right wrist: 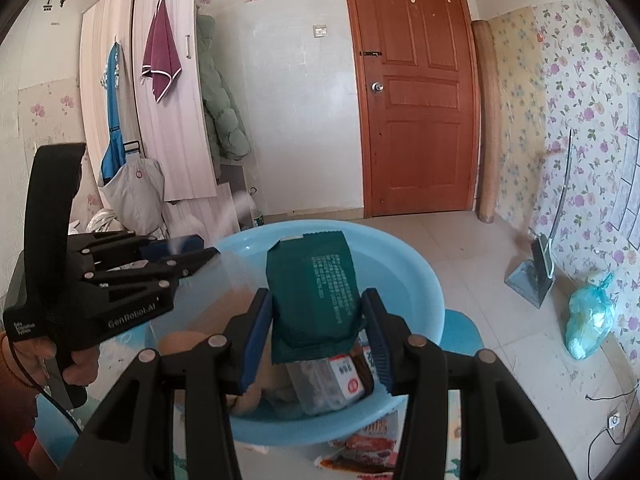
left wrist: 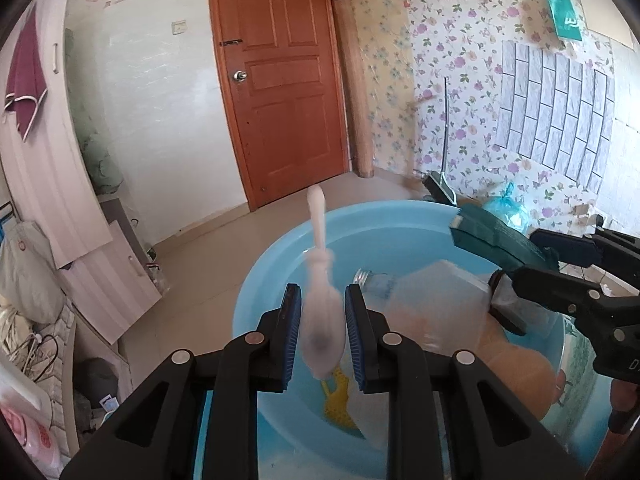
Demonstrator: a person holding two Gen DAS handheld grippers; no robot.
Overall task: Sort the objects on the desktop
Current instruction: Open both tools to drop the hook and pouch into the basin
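Light blue plastic basin (right wrist: 420,280) fills the lower middle of both views, both grippers held over it. Inside it, in the left wrist view: a clear bottle with a metal screw neck (left wrist: 384,284) lying on its side, a tan rounded object (left wrist: 516,364), and a yellow printed figure (left wrist: 338,396) on the basin floor. Right gripper (right wrist: 316,336) — jaws part-open, blue pads pressed against both sides of a dark green snack packet (right wrist: 316,292), which stands upright between them above the basin; small white print runs down the packet, too fine to read. Below it in the basin, a clear packet with a red-and-white label (right wrist: 340,380). Left gripper (left wrist: 322,332) — jaws part-open around a pale pink, motion-blurred slender object (left wrist: 320,312); whether the pads touch it, cannot tell. Its body reads "GenRobot.AI" in the right wrist view, with a hand (right wrist: 76,364) on the handle.
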